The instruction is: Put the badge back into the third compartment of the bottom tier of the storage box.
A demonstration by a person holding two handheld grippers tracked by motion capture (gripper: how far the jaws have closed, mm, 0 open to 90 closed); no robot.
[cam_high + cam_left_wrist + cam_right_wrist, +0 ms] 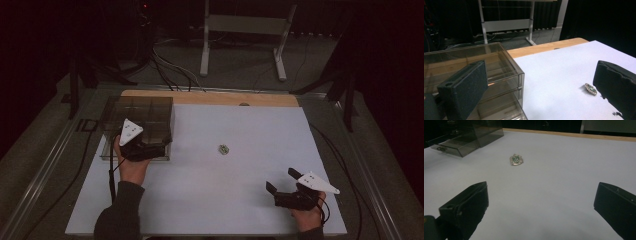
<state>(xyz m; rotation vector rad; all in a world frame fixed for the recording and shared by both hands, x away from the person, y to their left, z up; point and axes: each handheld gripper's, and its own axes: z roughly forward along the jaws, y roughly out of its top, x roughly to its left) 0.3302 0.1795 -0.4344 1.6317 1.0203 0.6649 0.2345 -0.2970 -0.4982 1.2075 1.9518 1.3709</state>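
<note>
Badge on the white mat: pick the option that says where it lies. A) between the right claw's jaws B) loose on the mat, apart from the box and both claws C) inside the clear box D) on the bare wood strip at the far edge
B: the badge lies alone on the mat, right of the box, with the left claw by the box and the right claw open at the near corner.

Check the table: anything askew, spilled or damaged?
Nothing stands out. The small badge lies alone on the white mat, intact. The smoky clear drawer box sits square at the mat's far left corner, bottom drawer pulled out. Left tool and right tool open, empty.
</note>
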